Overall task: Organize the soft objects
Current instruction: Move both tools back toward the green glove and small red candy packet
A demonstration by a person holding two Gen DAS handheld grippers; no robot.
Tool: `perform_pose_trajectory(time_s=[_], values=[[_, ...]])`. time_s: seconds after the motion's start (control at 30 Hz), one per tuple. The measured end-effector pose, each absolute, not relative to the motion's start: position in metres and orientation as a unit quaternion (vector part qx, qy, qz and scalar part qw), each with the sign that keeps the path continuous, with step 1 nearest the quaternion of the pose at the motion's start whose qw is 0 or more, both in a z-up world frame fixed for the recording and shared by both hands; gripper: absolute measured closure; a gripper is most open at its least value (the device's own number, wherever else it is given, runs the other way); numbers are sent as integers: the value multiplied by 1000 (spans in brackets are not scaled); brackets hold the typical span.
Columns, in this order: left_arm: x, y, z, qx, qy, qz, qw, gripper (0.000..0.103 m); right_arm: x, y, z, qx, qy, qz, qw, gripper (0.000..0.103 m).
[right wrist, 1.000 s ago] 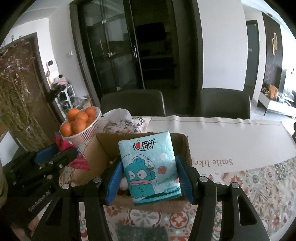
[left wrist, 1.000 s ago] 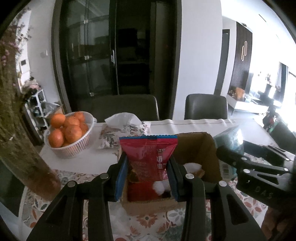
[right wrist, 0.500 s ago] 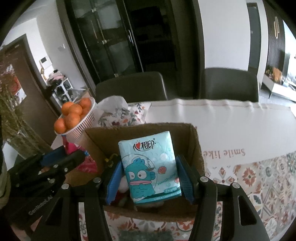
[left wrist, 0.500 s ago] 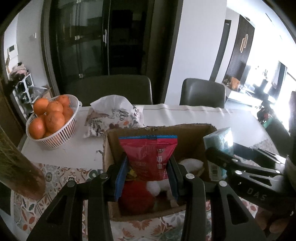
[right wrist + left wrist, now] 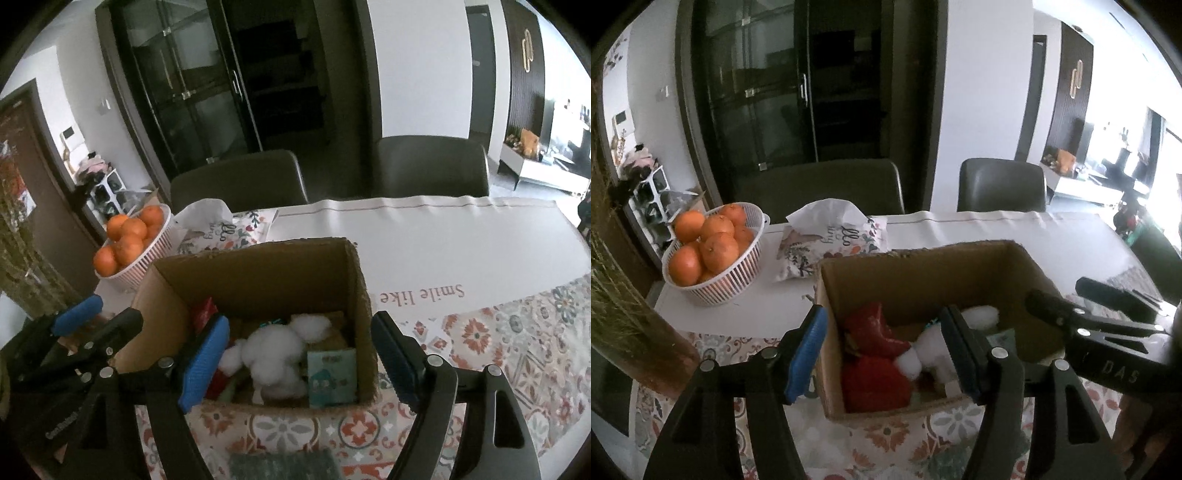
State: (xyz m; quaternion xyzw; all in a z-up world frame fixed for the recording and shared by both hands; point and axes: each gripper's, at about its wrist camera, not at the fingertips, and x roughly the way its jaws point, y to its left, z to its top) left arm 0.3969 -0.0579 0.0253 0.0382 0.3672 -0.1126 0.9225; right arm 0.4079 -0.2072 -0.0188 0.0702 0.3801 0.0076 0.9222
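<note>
Cardboard forms the open box (image 5: 923, 273) that is set on the patterned cloth of the surface (image 5: 517, 332), and both grippers are held over its near edge. Inside it, a red snack packet (image 5: 875, 328) is seen lying toward the left wall, a white plush toy (image 5: 275, 349) is lodged in the middle, and a pale blue tissue pack (image 5: 332, 374) with a cartoon figure is propped against the near right corner. A further red item lies at the near left of the box floor; what it is cannot be told.

The left gripper (image 5: 886, 354) is held with its blue-padded fingers (image 5: 807, 354) parted and widening, one finger outside the left wall of the box and the other over its inside; nothing is pressed between them. The right gripper (image 5: 299, 362) is likewise seen with its fingers (image 5: 203, 363) spreading, the left one inside the box and the right one just outside the right wall, with the plush toy and tissue pack lying below and untouched.

Beyond the box, a white basket (image 5: 733, 273) of oranges (image 5: 718, 245) and a floral tissue pouch (image 5: 831, 240) are placed on the white runner (image 5: 424, 229). Two dark chairs (image 5: 430, 166) are drawn up at the far side.
</note>
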Motion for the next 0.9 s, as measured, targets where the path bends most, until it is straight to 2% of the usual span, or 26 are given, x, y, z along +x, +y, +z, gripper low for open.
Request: perform_pose_trajectory(time_s=[0.9], values=[[276,-53,46,78,334,-171,924,39,267,-188,6,41,338,-36,940,23]])
